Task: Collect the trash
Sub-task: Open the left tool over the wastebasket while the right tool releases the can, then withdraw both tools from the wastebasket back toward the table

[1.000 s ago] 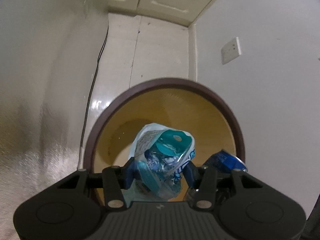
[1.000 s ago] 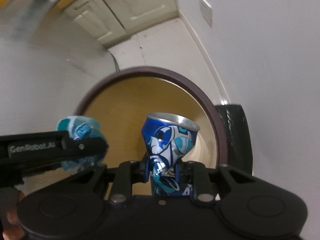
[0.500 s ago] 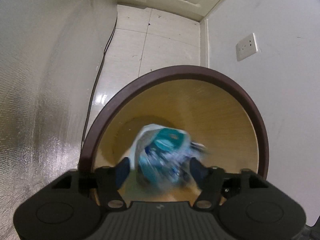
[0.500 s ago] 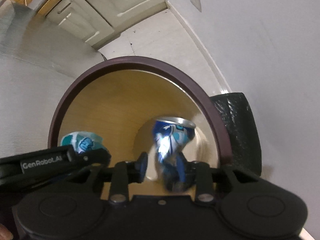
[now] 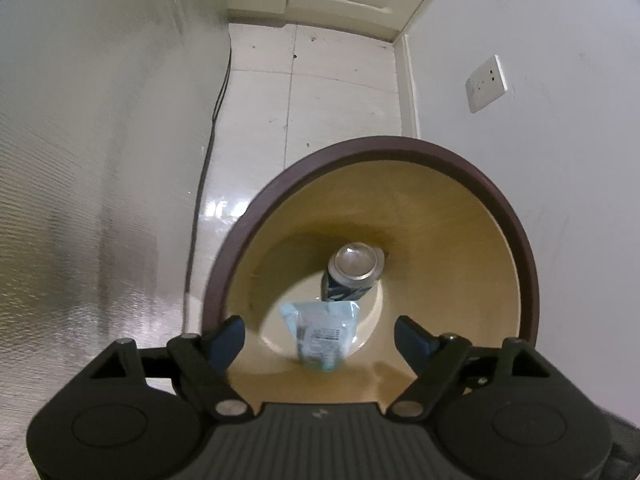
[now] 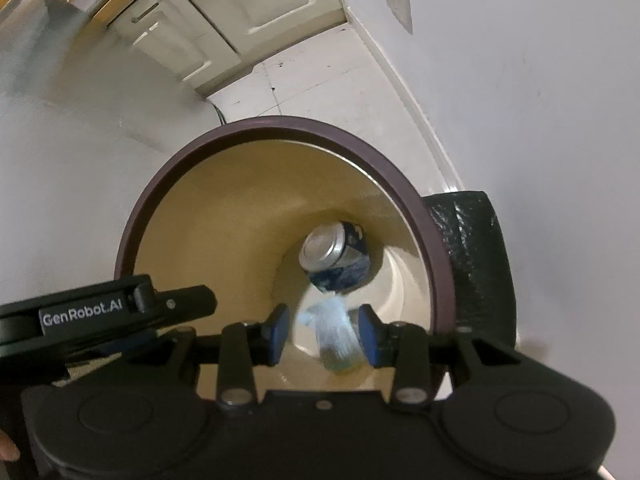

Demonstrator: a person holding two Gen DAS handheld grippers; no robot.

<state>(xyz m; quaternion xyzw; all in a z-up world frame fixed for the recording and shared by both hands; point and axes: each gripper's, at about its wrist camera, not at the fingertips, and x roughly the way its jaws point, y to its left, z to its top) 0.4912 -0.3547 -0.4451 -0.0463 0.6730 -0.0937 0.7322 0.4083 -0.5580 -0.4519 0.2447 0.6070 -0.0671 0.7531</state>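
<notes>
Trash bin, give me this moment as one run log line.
bin: upright, open | can: inside, bottom | wrapper: inside, beside can | left gripper: above bin, opening, empty | right gripper: above bin, open, empty

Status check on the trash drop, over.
Left gripper opening, nothing between its fingers; right gripper open, empty. Crushed can and plastic wrapper lie at the bin bottom. Nothing in the way.

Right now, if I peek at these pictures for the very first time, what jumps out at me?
The big round bin with its dark rim. At its bottom lie a crushed blue can and, nearer the camera, a pale snack wrapper. Above it the left gripper is opening, empty.
</notes>
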